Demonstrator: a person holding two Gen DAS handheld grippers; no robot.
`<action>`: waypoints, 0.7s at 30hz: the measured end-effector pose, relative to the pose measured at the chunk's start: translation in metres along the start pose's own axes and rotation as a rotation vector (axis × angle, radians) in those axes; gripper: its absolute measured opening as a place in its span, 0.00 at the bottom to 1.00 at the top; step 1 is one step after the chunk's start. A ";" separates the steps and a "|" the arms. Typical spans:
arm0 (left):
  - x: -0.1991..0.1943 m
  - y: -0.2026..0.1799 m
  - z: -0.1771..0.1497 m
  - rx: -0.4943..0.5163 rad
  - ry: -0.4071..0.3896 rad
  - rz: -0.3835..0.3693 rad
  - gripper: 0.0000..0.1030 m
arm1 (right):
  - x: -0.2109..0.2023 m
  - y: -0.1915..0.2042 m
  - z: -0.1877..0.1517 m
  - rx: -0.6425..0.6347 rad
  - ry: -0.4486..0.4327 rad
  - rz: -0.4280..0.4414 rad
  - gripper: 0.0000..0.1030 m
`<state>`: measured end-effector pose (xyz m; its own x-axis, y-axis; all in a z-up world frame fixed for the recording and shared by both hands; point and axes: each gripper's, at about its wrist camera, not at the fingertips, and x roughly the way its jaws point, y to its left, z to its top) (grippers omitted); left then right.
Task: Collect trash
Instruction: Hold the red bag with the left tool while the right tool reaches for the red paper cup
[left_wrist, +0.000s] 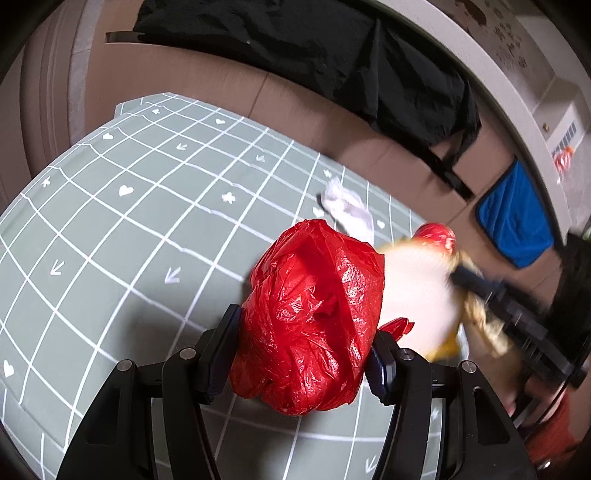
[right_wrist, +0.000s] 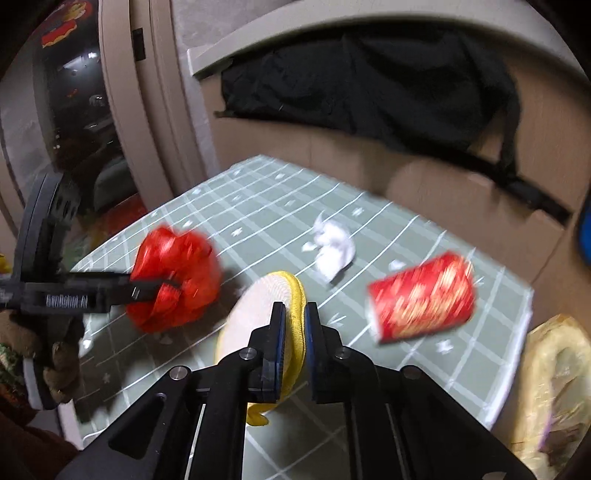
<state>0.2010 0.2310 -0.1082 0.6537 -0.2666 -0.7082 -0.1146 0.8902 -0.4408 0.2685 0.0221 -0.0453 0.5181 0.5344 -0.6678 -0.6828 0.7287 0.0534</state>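
Tablecloth (left_wrist: 110, 229) below both gripping grippers (left_wrist: 303, 343)

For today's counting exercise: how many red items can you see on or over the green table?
2. A red bag held in the left gripper; a red cup lying on its side near the table's right edge. Others may be hidden.

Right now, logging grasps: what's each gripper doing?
Left gripper: shut on the red plastic bag.
Right gripper: shut on the yellow-rimmed disc.

The left gripper (left_wrist: 304, 343) clamps a crumpled red plastic bag (left_wrist: 314, 314) above the green gridded tablecloth (left_wrist: 110, 240). A crumpled white tissue (left_wrist: 347, 206) lies beyond it (the right gripper (left_wrist: 458, 275), blurred, holds a yellow-rimmed white object (left_wrist: 417, 295) just beside the bag).
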 end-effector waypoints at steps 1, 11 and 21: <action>0.000 -0.002 -0.003 0.009 0.003 0.006 0.58 | -0.005 -0.001 0.003 -0.003 -0.018 -0.020 0.09; -0.004 -0.006 -0.011 0.035 -0.007 0.024 0.58 | -0.016 0.029 0.008 -0.152 -0.055 -0.143 0.09; -0.017 0.012 -0.010 0.002 -0.030 0.041 0.58 | 0.001 0.043 -0.014 -0.056 0.001 0.085 0.17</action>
<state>0.1809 0.2420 -0.1072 0.6707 -0.2182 -0.7089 -0.1406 0.9010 -0.4104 0.2325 0.0479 -0.0541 0.4565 0.5928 -0.6635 -0.7519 0.6557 0.0685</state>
